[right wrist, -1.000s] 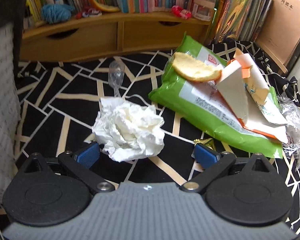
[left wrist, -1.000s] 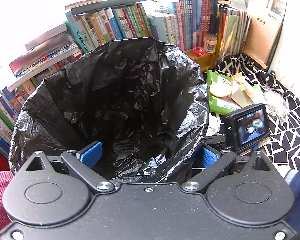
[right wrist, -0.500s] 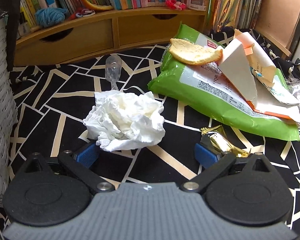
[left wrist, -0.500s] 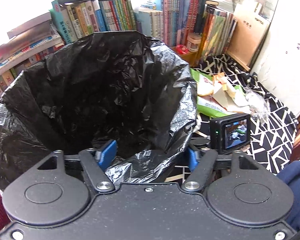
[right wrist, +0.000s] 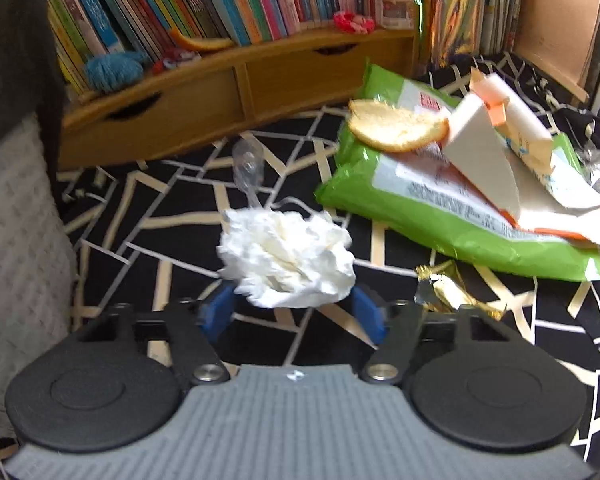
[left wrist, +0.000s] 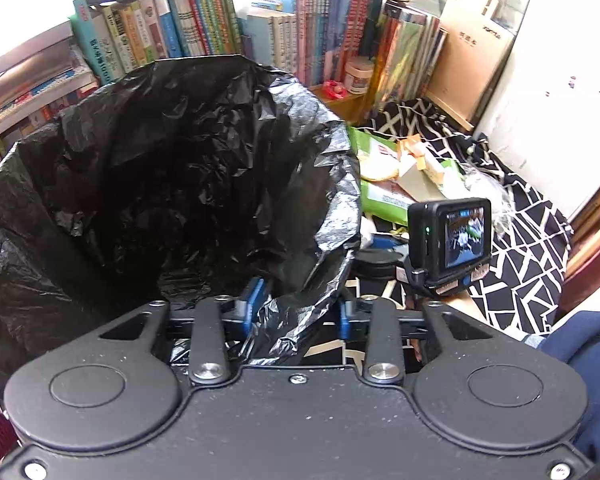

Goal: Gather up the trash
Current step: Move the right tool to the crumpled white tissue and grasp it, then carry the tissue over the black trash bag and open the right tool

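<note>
Where both tongs stood spread a second ago: left tongs (left wrist: 300, 312) now pinch the bin liner (left wrist: 312, 236) rim; right tongs (right wrist: 290, 314) closing on the tissue wad (right wrist: 286, 260) between them. First pickup under way.

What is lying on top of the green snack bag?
On the green snack bag lie a bread slice and a torn white-and-orange paper carton. The carton covers part of the bag's printed label, and anything beneath the bag is hidden.
</note>
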Motion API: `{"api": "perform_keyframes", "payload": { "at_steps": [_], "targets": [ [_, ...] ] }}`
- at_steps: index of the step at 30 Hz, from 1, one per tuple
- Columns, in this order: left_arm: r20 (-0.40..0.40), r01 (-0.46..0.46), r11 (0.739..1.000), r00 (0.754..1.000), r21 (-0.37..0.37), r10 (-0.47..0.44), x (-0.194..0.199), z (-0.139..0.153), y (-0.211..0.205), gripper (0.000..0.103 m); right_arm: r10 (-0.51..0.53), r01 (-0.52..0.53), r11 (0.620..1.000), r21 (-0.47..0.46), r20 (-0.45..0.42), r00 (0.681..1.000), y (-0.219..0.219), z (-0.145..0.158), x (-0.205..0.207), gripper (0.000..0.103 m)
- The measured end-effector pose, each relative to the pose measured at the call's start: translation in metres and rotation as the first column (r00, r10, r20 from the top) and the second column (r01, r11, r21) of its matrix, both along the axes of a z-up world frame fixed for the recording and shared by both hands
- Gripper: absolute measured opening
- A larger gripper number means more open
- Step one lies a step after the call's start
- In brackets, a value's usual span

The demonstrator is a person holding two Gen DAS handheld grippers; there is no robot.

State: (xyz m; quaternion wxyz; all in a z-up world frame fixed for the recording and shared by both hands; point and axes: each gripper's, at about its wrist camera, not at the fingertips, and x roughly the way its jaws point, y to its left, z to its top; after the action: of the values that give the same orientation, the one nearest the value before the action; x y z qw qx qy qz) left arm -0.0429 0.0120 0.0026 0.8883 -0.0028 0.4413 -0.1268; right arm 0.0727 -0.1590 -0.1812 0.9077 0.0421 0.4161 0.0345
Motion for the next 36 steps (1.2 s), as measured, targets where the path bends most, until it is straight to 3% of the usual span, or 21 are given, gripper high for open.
{"api": "perform_keyframes", "payload": {
  "at_steps": [1, 3, 9, 15, 19, 23, 26, 29, 32, 36],
  "targets": [
    [0.004, 0.003, 1.000, 1.000, 0.002, -0.003, 0.000, 0.000, -0.001, 0.031, 0.000, 0.000, 1.000, -0.002, 0.015, 1.000, 0.001, 0.005, 0.000, 0.048],
    [0.011, 0.008, 1.000, 1.000, 0.005, -0.008, -0.001, 0.000, -0.001, 0.030, -0.008, 0.008, 1.000, -0.003, 0.033, 0.999, 0.003, 0.014, 0.000, 0.019],
    [0.019, 0.012, 1.000, 1.000, 0.001, -0.012, -0.002, 0.000, 0.000, 0.030, 0.000, 0.000, 1.000, 0.001, 0.079, 0.997, 0.006, 0.033, 0.000, 0.013],
    [0.020, 0.012, 1.000, 1.000, -0.007, -0.012, -0.002, 0.000, 0.001, 0.030, -0.027, 0.017, 0.998, 0.052, 0.194, 0.981, 0.002, 0.070, -0.005, 0.010],
    [0.003, 0.009, 1.000, 1.000, -0.026, -0.009, -0.001, 0.000, 0.002, 0.029, -0.017, -0.014, 0.995, 0.099, 0.310, 0.950, -0.001, 0.112, -0.013, 0.010],
    [0.001, 0.008, 0.999, 1.000, -0.031, -0.008, -0.001, 0.000, 0.004, 0.029, 0.029, -0.110, 0.982, 0.153, 0.451, 0.892, -0.004, 0.158, -0.030, 0.010],
    [0.002, 0.009, 0.999, 1.000, -0.033, -0.009, -0.001, -0.001, 0.004, 0.029, 0.106, -0.283, 0.930, 0.233, 0.568, 0.816, -0.009, 0.189, -0.048, 0.010],
    [0.003, 0.009, 0.999, 1.000, -0.032, -0.009, -0.001, -0.001, 0.004, 0.029, 0.197, -0.433, 0.863, 0.260, 0.615, 0.763, -0.002, 0.208, -0.058, 0.010],
    [0.003, 0.009, 1.000, 1.000, -0.030, -0.009, -0.001, -0.001, 0.004, 0.029, 0.277, -0.548, 0.783, 0.294, 0.624, 0.731, 0.010, 0.212, -0.061, 0.010],
    [0.004, 0.007, 1.000, 1.000, -0.026, -0.007, -0.002, -0.001, 0.002, 0.029, 0.363, -0.614, 0.742, 0.270, 0.609, 0.706, 0.028, 0.211, -0.065, 0.013]
  ]
}}
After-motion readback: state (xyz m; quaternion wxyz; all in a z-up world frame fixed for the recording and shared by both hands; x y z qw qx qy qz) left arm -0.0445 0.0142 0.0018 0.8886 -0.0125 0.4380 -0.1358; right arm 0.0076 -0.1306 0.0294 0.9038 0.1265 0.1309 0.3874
